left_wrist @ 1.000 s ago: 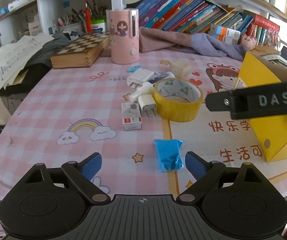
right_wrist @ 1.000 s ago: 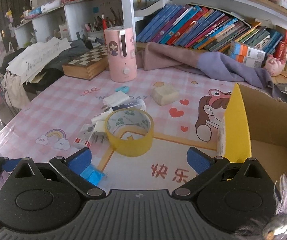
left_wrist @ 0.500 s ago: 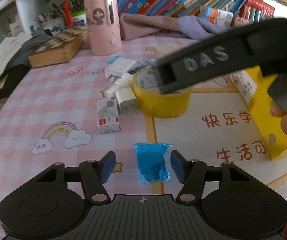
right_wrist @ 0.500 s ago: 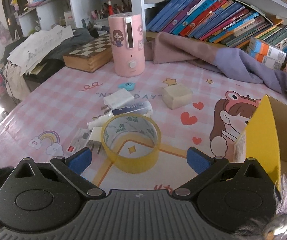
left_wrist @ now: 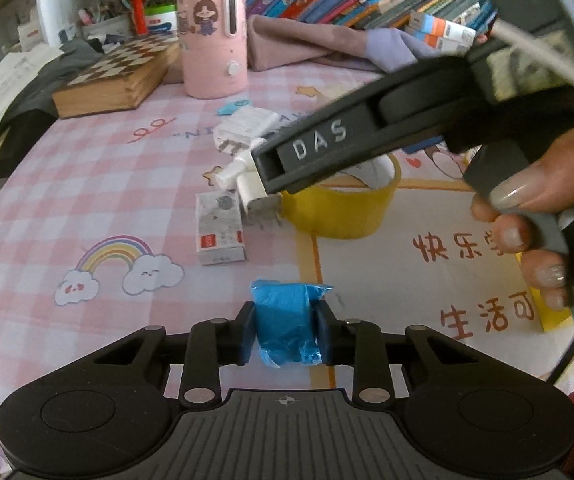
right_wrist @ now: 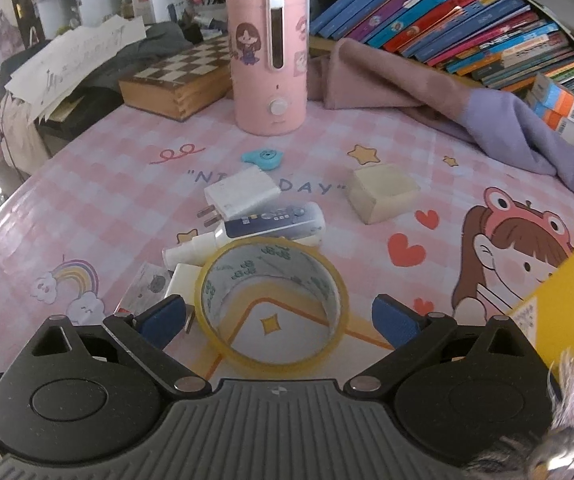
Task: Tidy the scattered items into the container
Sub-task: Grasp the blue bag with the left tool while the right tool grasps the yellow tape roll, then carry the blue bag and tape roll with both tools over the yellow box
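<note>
My left gripper (left_wrist: 287, 330) is shut on a blue wrapped packet (left_wrist: 285, 320) that rests on the pink checked tablecloth. My right gripper (right_wrist: 275, 314) is open, its fingers on either side of the yellow tape roll (right_wrist: 272, 304), which also shows in the left wrist view (left_wrist: 343, 208). The right gripper's body (left_wrist: 367, 140) crosses the left wrist view above the roll. Beyond the roll lie a white charger (right_wrist: 241, 194), a blue-labelled tube (right_wrist: 273, 220), a small white bottle (right_wrist: 191, 250), a small carton (left_wrist: 219, 228) and a cream block (right_wrist: 383, 192). The yellow container (right_wrist: 567, 300) stands at the right.
A pink humidifier (right_wrist: 269, 64), a wooden chessboard box (right_wrist: 179, 80) and a purple cloth (right_wrist: 467, 108) stand at the back. Books fill the shelf behind. A small blue heart-shaped piece (right_wrist: 261, 158) lies near the charger. The table edge runs along the left.
My left gripper has closed on the blue packet. My right gripper has moved forward and left until its open fingers straddle the tape roll.
</note>
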`<control>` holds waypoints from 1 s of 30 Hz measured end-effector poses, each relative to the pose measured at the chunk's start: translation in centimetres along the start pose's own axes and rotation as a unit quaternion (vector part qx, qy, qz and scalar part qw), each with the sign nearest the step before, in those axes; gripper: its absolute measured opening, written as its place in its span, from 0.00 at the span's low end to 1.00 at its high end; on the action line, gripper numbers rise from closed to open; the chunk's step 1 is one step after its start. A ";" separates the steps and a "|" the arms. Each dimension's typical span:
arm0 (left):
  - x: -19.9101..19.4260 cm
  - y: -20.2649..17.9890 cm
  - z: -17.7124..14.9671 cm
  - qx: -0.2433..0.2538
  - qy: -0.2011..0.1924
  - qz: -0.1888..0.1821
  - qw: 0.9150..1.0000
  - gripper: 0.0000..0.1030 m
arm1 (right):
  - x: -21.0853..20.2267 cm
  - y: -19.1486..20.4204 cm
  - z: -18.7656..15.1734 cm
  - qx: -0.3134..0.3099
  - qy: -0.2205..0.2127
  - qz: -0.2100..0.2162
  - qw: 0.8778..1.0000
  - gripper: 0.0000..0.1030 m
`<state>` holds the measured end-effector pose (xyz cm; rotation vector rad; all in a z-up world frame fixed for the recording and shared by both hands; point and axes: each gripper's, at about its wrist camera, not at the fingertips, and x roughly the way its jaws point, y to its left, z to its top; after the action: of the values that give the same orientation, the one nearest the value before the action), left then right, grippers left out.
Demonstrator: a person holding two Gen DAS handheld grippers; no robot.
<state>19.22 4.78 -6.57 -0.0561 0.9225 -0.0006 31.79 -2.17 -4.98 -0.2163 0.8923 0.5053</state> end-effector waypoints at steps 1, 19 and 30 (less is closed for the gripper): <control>0.0 0.1 0.0 -0.001 -0.001 0.000 1.000 0.28 | 0.3 0.0 0.1 0.002 0.004 -0.002 1.000 0.98; -1.7 0.9 0.2 0.001 -0.029 -0.008 1.000 0.27 | 0.1 -0.4 0.4 0.022 -0.002 -0.001 1.000 0.84; -4.8 1.2 0.3 0.005 -0.073 -0.009 0.997 0.27 | -4.8 -0.4 -0.6 0.023 -0.038 0.001 0.999 0.84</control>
<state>16.53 6.12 -2.61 -0.0548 0.7766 -0.0169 29.13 -4.32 -1.57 -0.1533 0.8294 0.4904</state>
